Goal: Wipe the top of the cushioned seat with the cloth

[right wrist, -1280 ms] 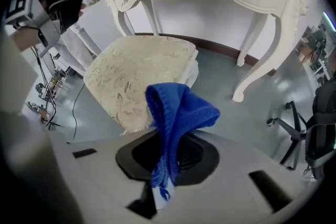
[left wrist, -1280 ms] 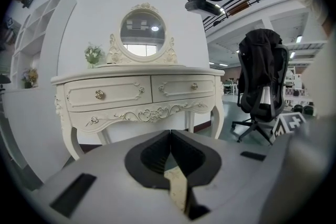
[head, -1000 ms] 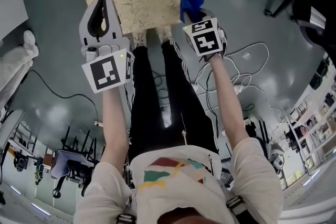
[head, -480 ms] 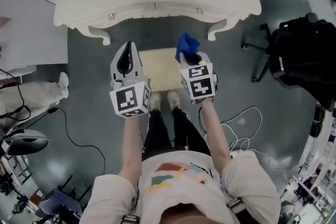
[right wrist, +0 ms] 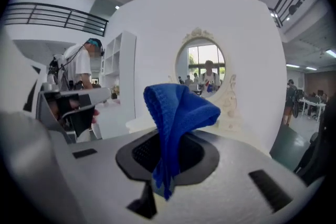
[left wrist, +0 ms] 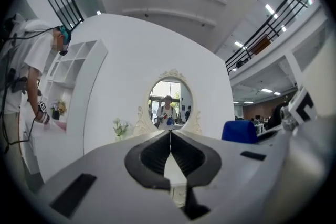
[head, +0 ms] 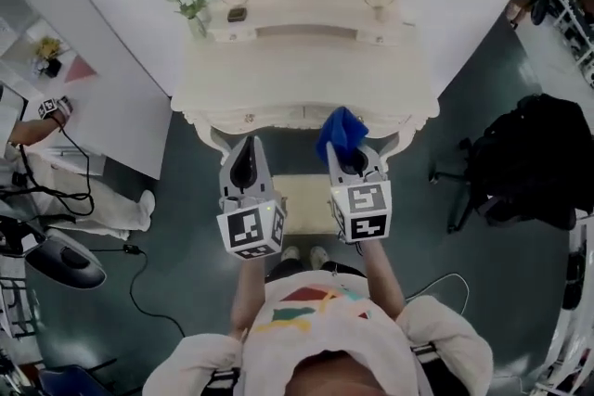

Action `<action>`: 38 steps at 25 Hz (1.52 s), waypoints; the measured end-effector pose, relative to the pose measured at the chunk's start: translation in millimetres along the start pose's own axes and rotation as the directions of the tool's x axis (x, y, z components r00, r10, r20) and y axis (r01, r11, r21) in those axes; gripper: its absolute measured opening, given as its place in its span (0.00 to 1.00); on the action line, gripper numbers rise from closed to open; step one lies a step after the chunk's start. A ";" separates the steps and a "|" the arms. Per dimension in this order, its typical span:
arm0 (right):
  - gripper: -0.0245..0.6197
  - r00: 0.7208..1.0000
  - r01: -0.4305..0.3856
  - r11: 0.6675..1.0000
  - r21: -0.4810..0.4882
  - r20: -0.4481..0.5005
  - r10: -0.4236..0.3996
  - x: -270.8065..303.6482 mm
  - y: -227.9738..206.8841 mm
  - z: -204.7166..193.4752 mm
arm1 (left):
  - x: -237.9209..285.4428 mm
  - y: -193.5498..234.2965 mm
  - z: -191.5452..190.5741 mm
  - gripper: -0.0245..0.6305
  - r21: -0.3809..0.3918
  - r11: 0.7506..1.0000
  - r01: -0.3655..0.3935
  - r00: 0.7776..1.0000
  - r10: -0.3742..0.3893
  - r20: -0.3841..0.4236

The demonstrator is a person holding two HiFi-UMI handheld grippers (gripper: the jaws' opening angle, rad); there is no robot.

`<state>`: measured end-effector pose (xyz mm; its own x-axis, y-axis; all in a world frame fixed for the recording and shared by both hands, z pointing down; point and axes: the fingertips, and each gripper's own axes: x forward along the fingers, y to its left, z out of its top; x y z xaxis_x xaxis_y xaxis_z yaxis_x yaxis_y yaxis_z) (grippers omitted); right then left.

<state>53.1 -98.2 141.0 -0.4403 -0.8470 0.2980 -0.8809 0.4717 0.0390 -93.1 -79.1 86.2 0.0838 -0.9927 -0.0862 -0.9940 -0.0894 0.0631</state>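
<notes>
The beige cushioned seat [head: 304, 202] stands on the floor below the cream dressing table [head: 297, 74], mostly hidden between my two grippers. My right gripper [head: 346, 153] is shut on the blue cloth [head: 342, 132], which sticks up out of its jaws [right wrist: 177, 113]. It is held up in the air, well above the seat. My left gripper [head: 244, 144] is level with it, shut and empty, its jaws meeting at the tips [left wrist: 169, 135]. Both point toward the oval mirror [left wrist: 170, 105]. The cloth [left wrist: 240, 131] also shows at the right of the left gripper view.
A vase of flowers [head: 192, 0] stands on the dressing table. A black chair with a bag [head: 524, 158] is at the right. At the left are a person [head: 37, 121], a cable [head: 139, 278] and a round base [head: 60, 260] on the floor.
Both grippers have lifted away from the seat and the head view has swung up to the dressing table and mirror. The seat, large before, now looks small. The cloth stays clamped.
</notes>
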 end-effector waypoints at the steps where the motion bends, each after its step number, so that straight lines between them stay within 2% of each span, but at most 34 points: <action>1: 0.09 0.999 -0.007 1.000 -0.005 0.041 0.008 -6.5 5.5 14.2 | -5.1 -6.0 7.9 0.04 0.024 1.000 0.009 1.000 -0.010 0.013; 5: 0.09 0.989 -0.024 0.999 -0.028 0.144 0.028 -34.7 21.2 41.5 | -18.6 -28.4 31.8 0.04 0.100 0.995 0.031 0.998 -0.037 0.056; 10: 0.09 0.980 -0.028 0.998 -0.049 0.198 0.037 -55.3 24.8 39.5 | -30.6 -37.3 52.2 0.04 0.097 0.995 0.017 0.995 -0.027 0.096; 14: 0.09 0.980 -0.021 0.999 -0.026 0.199 0.026 -65.2 17.7 26.4 | -37.8 -36.6 47.3 0.04 0.098 0.995 -0.001 0.994 -0.010 0.110; 19: 0.09 0.978 0.010 0.999 -0.044 0.210 0.000 -74.7 5.8 17.0 | -44.2 -50.2 40.0 0.04 0.134 0.990 0.032 0.989 -0.050 0.137; 24: 0.09 0.976 0.008 0.999 -0.036 0.219 0.000 -81.4 2.5 13.4 | -54.4 -63.5 41.6 0.04 0.177 0.983 0.040 0.990 -0.062 0.123; 28: 0.09 0.974 0.006 0.998 -0.055 0.227 0.006 -89.3 1.8 13.8 | -57.9 -66.4 47.6 0.04 0.166 0.985 0.034 0.988 -0.058 0.141; 34: 0.09 0.974 0.008 0.997 -0.074 0.225 0.008 -93.9 -2.3 12.1 | -60.3 -70.6 39.5 0.04 0.174 0.984 0.031 0.991 -0.053 0.126; 38: 0.09 0.974 0.014 0.997 -0.078 0.226 0.004 -97.9 -4.6 10.2 | -63.5 -69.9 34.9 0.04 0.165 0.986 0.032 0.987 -0.056 0.149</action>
<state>98.5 -19.9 101.9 -0.4720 -0.8785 0.0746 -0.8706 0.4777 0.1176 -31.4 -6.9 52.6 0.1284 -0.9630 -0.2368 -0.9889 -0.1062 -0.1044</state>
